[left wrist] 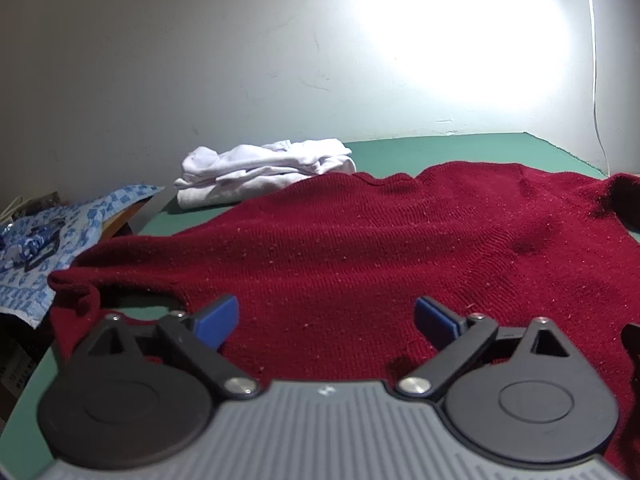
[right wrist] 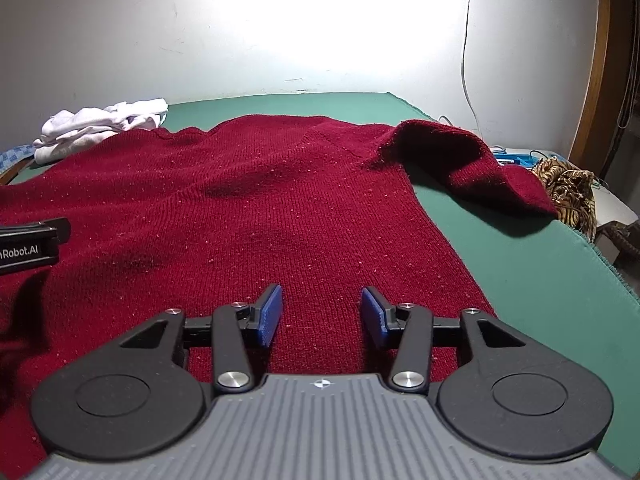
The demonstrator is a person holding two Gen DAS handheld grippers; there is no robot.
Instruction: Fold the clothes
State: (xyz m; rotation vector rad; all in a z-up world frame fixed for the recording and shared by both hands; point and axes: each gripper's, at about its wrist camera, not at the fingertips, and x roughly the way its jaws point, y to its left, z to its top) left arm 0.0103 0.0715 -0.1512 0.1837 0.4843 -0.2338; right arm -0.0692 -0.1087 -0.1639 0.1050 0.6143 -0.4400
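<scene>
Red knitwear fills most of both views: a dark red sweater (left wrist: 360, 240) is spread flat on a green table (left wrist: 460, 146), its body lying smooth with only slight ripples. In the right wrist view one sleeve (right wrist: 472, 164) is seen bent outward towards the right edge of the table, its cuff end resting near the table's border. In the left wrist view the other sleeve (left wrist: 76, 284) is seen lying at the left, curled at its end close to the table's left edge.

The left gripper (left wrist: 326, 320) is held just above the near part of the sweater, and its blue pads (left wrist: 218, 320) are spread wide apart, with nothing clasped between them. The right gripper (right wrist: 322, 314) is likewise poised over the sweater near its right side seam; its pads (right wrist: 269, 314) are parted to a moderate gap, and no cloth is pinched between them. Whether the fingertips of either gripper touch the knit cannot be told.

A heap of white clothing (left wrist: 264, 170) is seen at the far left of the table, just beside the sweater's far edge. Blue patterned cloth (left wrist: 48, 236) is seen beyond the table's left edge. A brown patterned fabric (right wrist: 568, 184) lies off the table to the right. A white wall (right wrist: 140, 40) stands behind, brightly lit, with a thin white cable (right wrist: 466, 52) hanging down it.
</scene>
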